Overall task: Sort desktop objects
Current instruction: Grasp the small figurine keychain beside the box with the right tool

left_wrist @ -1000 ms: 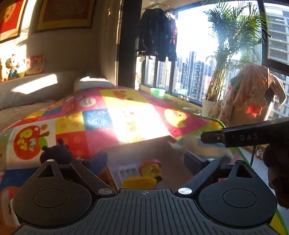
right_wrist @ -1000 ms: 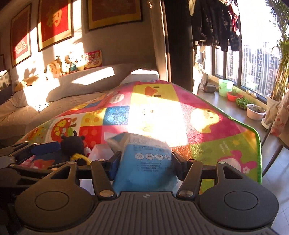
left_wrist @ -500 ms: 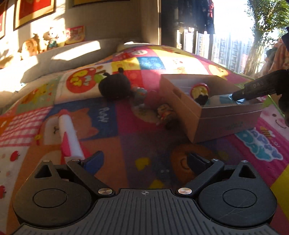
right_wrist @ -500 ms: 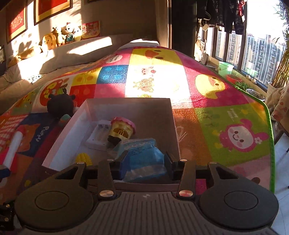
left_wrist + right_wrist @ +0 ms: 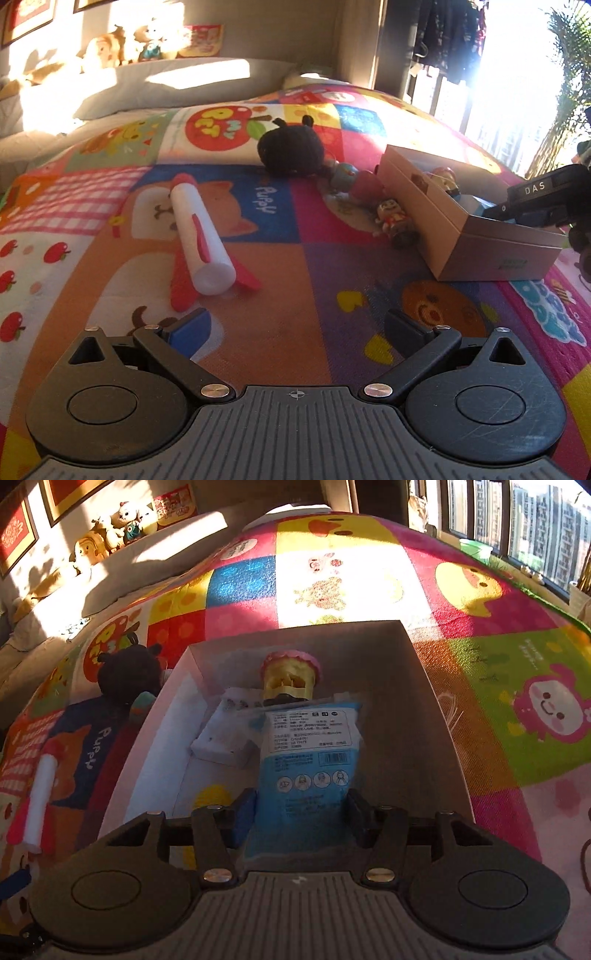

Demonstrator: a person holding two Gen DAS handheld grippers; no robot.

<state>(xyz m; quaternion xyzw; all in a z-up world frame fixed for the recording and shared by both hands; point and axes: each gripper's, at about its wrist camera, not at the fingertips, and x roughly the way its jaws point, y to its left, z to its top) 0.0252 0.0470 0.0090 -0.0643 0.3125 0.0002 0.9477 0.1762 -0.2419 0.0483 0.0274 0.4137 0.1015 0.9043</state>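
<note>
My right gripper (image 5: 301,818) is shut on a blue mask packet (image 5: 308,768) and holds it inside the cardboard box (image 5: 436,716), over a white case (image 5: 221,744) and against a pink-capped yellow toy (image 5: 290,677). A yellow round item (image 5: 212,795) lies in the box's near left corner. My left gripper (image 5: 295,328) is open and empty above the mat. Ahead of it lie a white and pink tube (image 5: 201,236), a black plush toy (image 5: 290,149) and small figurines (image 5: 393,221) beside the box (image 5: 480,251).
The colourful play mat (image 5: 258,332) covers the whole surface. A grey cushion (image 5: 166,85) with plush dolls (image 5: 107,48) lines the back wall. Windows and a palm plant (image 5: 565,74) stand at the right. The right gripper's body (image 5: 543,199) reaches over the box.
My right gripper has lowered the mask packet into the box. My left gripper has pulled back and swung left away from the box, bringing the tube and plush toy into view.
</note>
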